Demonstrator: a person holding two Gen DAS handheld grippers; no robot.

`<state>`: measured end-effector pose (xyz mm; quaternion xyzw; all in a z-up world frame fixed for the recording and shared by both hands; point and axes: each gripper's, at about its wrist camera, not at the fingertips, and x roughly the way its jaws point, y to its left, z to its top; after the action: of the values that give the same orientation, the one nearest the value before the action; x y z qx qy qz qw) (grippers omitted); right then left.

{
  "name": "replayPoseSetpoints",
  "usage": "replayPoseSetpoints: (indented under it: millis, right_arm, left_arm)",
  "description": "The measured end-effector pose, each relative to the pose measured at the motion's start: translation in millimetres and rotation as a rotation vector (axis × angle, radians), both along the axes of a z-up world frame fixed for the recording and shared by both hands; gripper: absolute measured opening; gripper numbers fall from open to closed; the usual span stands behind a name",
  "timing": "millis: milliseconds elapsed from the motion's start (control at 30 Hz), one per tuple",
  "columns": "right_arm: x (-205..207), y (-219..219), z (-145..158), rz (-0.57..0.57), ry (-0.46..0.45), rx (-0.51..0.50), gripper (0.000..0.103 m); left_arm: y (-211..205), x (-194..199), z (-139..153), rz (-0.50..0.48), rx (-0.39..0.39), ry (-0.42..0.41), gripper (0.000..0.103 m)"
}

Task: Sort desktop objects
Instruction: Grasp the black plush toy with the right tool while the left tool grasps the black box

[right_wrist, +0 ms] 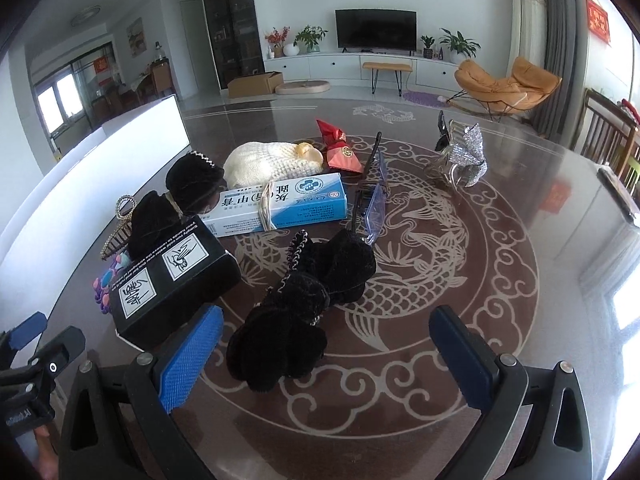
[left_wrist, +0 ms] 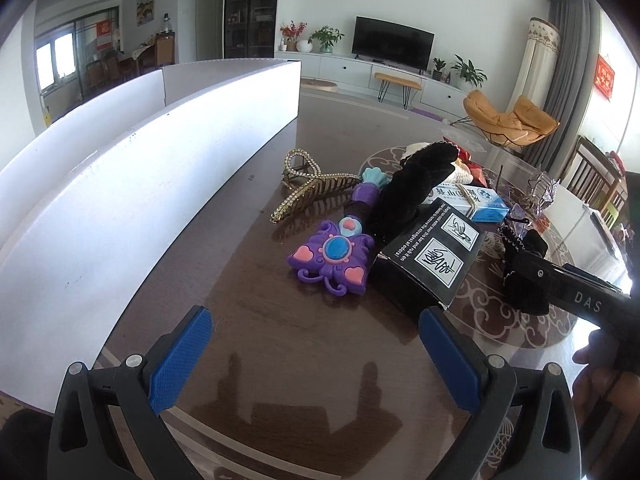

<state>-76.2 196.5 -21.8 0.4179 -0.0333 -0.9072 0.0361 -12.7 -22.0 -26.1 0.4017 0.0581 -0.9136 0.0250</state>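
Desktop objects lay clustered on the glossy brown tabletop (right_wrist: 500, 208), just right of a long white bin (left_wrist: 120, 184) with a divider inside. A purple butterfly toy wand (left_wrist: 332, 256) rested against a black box (left_wrist: 432, 256) printed with white hand diagrams, and a gold rhinestone hair clip (left_wrist: 298, 184) sat beyond the wand, near the bin wall. Behind the black box, a blue-and-white carton (right_wrist: 280, 204) bound with a rubber band lay flat, with a cream knitted piece (right_wrist: 272, 162) and a red pouch (right_wrist: 340, 148) farther back. A black velvet bow (right_wrist: 304, 304) lay close in front of the right gripper (right_wrist: 326, 356), whose blue-padded jaws stood wide apart with nothing between them. Blue-tinted glasses (right_wrist: 374, 196) and a silver sequinned clip (right_wrist: 464, 156) sat farther off. The left gripper (left_wrist: 316, 356) was likewise spread open and empty, low over bare tabletop before the wand.
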Motion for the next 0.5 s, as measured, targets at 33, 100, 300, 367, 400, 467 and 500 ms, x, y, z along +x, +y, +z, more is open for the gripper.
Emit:
replayPoseSetpoints:
  millis: [33, 100, 300, 367, 400, 467, 500]
  right_arm:
    - [-10, 0, -4, -0.006, -0.025, -0.004, 0.103]
    - [-26, 1, -12, -0.007, -0.078, -0.016, 0.103]
    - [-38, -12, -22, 0.054, -0.089, 0.068, 0.097]
    - [-33, -13, -23, 0.057, -0.060, 0.107, 0.085]
    - [-30, -11, -23, 0.065, -0.041, 0.103, 0.077]
    - [-24, -6, -21, 0.066, -0.025, 0.106, 0.058]
    - [-22, -2, -21, 0.066, -0.021, 0.103, 0.047]
  left_arm:
    - [1, 0, -1, -0.003, -0.002, -0.001, 0.103]
    - [3, 1, -1, -0.010, -0.009, 0.000, 0.103]
    - [8, 1, -1, -0.042, -0.019, 0.003, 0.103]
    - [9, 0, -2, -0.050, -0.021, 0.001, 0.103]
    - [10, 0, -2, -0.054, -0.020, -0.002, 0.103]
    - [12, -1, -3, -0.061, -0.018, -0.007, 0.103]
    - [12, -1, -4, -0.064, -0.019, -0.009, 0.103]
